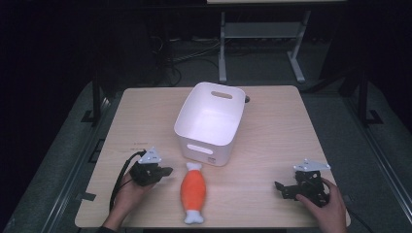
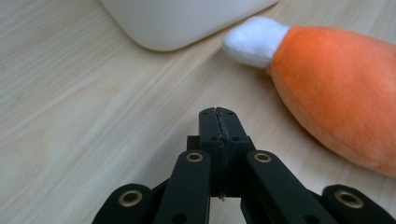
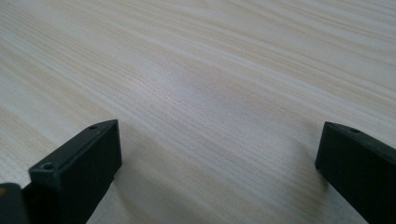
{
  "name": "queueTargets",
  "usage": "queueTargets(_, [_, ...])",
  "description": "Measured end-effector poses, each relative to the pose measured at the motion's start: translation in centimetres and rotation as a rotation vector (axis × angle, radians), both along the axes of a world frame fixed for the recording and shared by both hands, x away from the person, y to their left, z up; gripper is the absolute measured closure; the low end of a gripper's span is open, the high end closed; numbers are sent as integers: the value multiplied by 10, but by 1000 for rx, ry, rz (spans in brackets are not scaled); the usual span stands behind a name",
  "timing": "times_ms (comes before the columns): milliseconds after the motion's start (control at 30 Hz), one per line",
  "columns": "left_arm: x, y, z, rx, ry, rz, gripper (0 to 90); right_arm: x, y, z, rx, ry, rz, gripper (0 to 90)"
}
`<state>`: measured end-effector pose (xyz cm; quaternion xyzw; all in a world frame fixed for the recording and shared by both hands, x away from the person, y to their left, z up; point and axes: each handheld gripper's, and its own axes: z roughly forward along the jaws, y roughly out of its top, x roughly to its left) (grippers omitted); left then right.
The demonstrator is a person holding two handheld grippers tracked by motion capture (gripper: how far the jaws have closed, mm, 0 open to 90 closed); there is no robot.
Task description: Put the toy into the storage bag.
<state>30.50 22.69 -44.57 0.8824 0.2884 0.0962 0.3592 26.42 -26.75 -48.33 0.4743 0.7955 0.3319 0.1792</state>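
While dark room surrounds pale wood table, left claw together, right claw apart.

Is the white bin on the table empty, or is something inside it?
Empty. The high view looks down into the white bin and shows a bare floor; the plush toy lies outside on the table.

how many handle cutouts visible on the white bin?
2. On the white bin: one slot in the far wall, one in the near wall, which faces the plush drumstick. Side walls look plain from the high view; their outer faces are partly hidden.
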Motion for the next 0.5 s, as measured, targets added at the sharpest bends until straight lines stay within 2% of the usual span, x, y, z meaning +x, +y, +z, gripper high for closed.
queueTargets(267, [8,-12,1,-6,-5,-8,896,0,0,0,0,0,0,0])
queueTargets(500, [20,-27,3,-20,-26,-13,896,0,0,0,0,0,0,0])
